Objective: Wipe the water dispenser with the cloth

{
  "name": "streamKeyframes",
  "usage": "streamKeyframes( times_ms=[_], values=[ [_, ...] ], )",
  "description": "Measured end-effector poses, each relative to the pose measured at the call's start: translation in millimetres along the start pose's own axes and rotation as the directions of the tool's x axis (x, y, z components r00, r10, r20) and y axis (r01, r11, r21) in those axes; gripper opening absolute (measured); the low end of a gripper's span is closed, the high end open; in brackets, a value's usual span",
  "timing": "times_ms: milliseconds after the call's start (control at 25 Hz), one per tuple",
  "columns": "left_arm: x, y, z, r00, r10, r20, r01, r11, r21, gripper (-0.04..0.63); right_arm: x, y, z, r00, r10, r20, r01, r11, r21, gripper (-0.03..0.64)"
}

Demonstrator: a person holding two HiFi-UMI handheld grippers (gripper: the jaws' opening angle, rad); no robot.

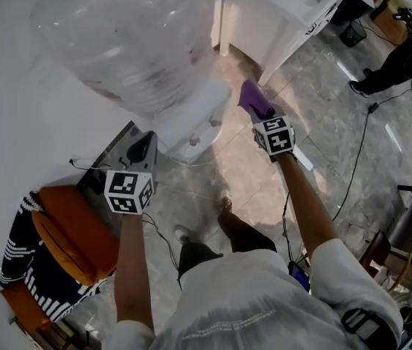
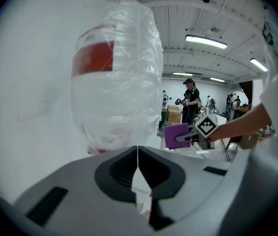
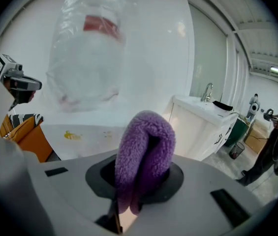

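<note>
My right gripper (image 1: 262,119) clamps the folded purple fleece cloth (image 3: 146,146); my left gripper (image 2: 138,163) is closed and empty. Hard rubbing could drag the cloth loose or jolt the clear plastic water bottle (image 1: 129,35).

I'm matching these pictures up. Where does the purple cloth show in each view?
Head view: purple cloth, right of centre, right of the water bottle.
Left gripper view: centre-right, right of the water bottle.
Right gripper view: bottom centre, clamped between the jaws.
Shared landmark: the water bottle.

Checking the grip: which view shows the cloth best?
The right gripper view: the purple cloth fills the middle, folded and pinched in the right tool. The head view shows only its end; the left gripper view, a small patch.
</note>
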State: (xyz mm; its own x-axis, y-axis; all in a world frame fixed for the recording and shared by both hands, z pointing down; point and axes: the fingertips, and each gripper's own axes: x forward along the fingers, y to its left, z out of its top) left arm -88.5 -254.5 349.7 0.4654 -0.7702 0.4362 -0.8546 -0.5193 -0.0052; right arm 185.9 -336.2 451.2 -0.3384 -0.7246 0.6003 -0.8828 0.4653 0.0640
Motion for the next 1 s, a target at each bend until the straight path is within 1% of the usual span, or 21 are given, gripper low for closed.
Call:
streamKeyframes(
  times_ms=[120,240,320,440,520,600,680,760,880,1000],
  values=[
    [-5.8,10.9,-12.7,1.000,0.021,-0.018,-0.022,0.999,-0.024,0.017,32.8,9.3,-20.4,0.997,0.006,-0.082,-0.006,1.000,-0.005,0.060],
    [-19.2,25.9,-25.8,0.998,0.060,-0.034,-0.062,0.996,-0.071,0.017,54.7,26.8,-29.9,0.992,0.028,-0.121,-0.030,1.000,-0.010,0.060],
    [-26.4,33.9,-32.1,0.996,0.081,-0.042,-0.084,0.993,-0.084,0.017,65.1,38.7,-28.8,0.991,0.053,-0.121,-0.053,0.999,0.000,0.060],
    [-32.3,39.7,-39.6,0.994,0.095,-0.049,-0.100,0.990,-0.104,0.017,77.1,52.4,-18.7,0.993,0.091,-0.073,-0.086,0.995,0.058,0.061],
    [-36.1,40.8,-44.4,0.994,0.097,-0.051,-0.103,0.988,-0.112,0.017,81.3,57.9,-16.2,0.994,0.094,-0.052,-0.089,0.992,0.094,0.061],
    [-41.3,41.3,-50.8,0.994,0.096,-0.051,-0.102,0.987,-0.122,0.017,79.6,61.3,-17.9,0.996,0.079,-0.044,-0.075,0.993,0.093,0.061],
    [-45.7,42.2,-57.4,0.994,0.093,-0.052,-0.099,0.986,-0.134,0.017,75.1,67.6,-17.9,0.996,0.078,-0.036,-0.076,0.996,0.047,0.061],
    [-48.2,42.7,-61.1,0.995,0.088,-0.053,-0.094,0.986,-0.139,0.017,71.5,76.7,-13.1,0.995,0.088,-0.035,-0.090,0.995,-0.042,0.061],
    [-54.7,39.8,-63.2,0.996,0.074,-0.050,-0.080,0.988,-0.133,0.017,65.1,93.1,-5.6,0.994,0.097,-0.045,-0.103,0.980,-0.169,0.061],
    [-65.2,37.5,-68.0,0.998,0.053,-0.047,-0.059,0.988,-0.143,0.017,55.4,115.3,-4.0,0.993,0.100,-0.057,-0.111,0.964,-0.244,0.063]
  ],
)
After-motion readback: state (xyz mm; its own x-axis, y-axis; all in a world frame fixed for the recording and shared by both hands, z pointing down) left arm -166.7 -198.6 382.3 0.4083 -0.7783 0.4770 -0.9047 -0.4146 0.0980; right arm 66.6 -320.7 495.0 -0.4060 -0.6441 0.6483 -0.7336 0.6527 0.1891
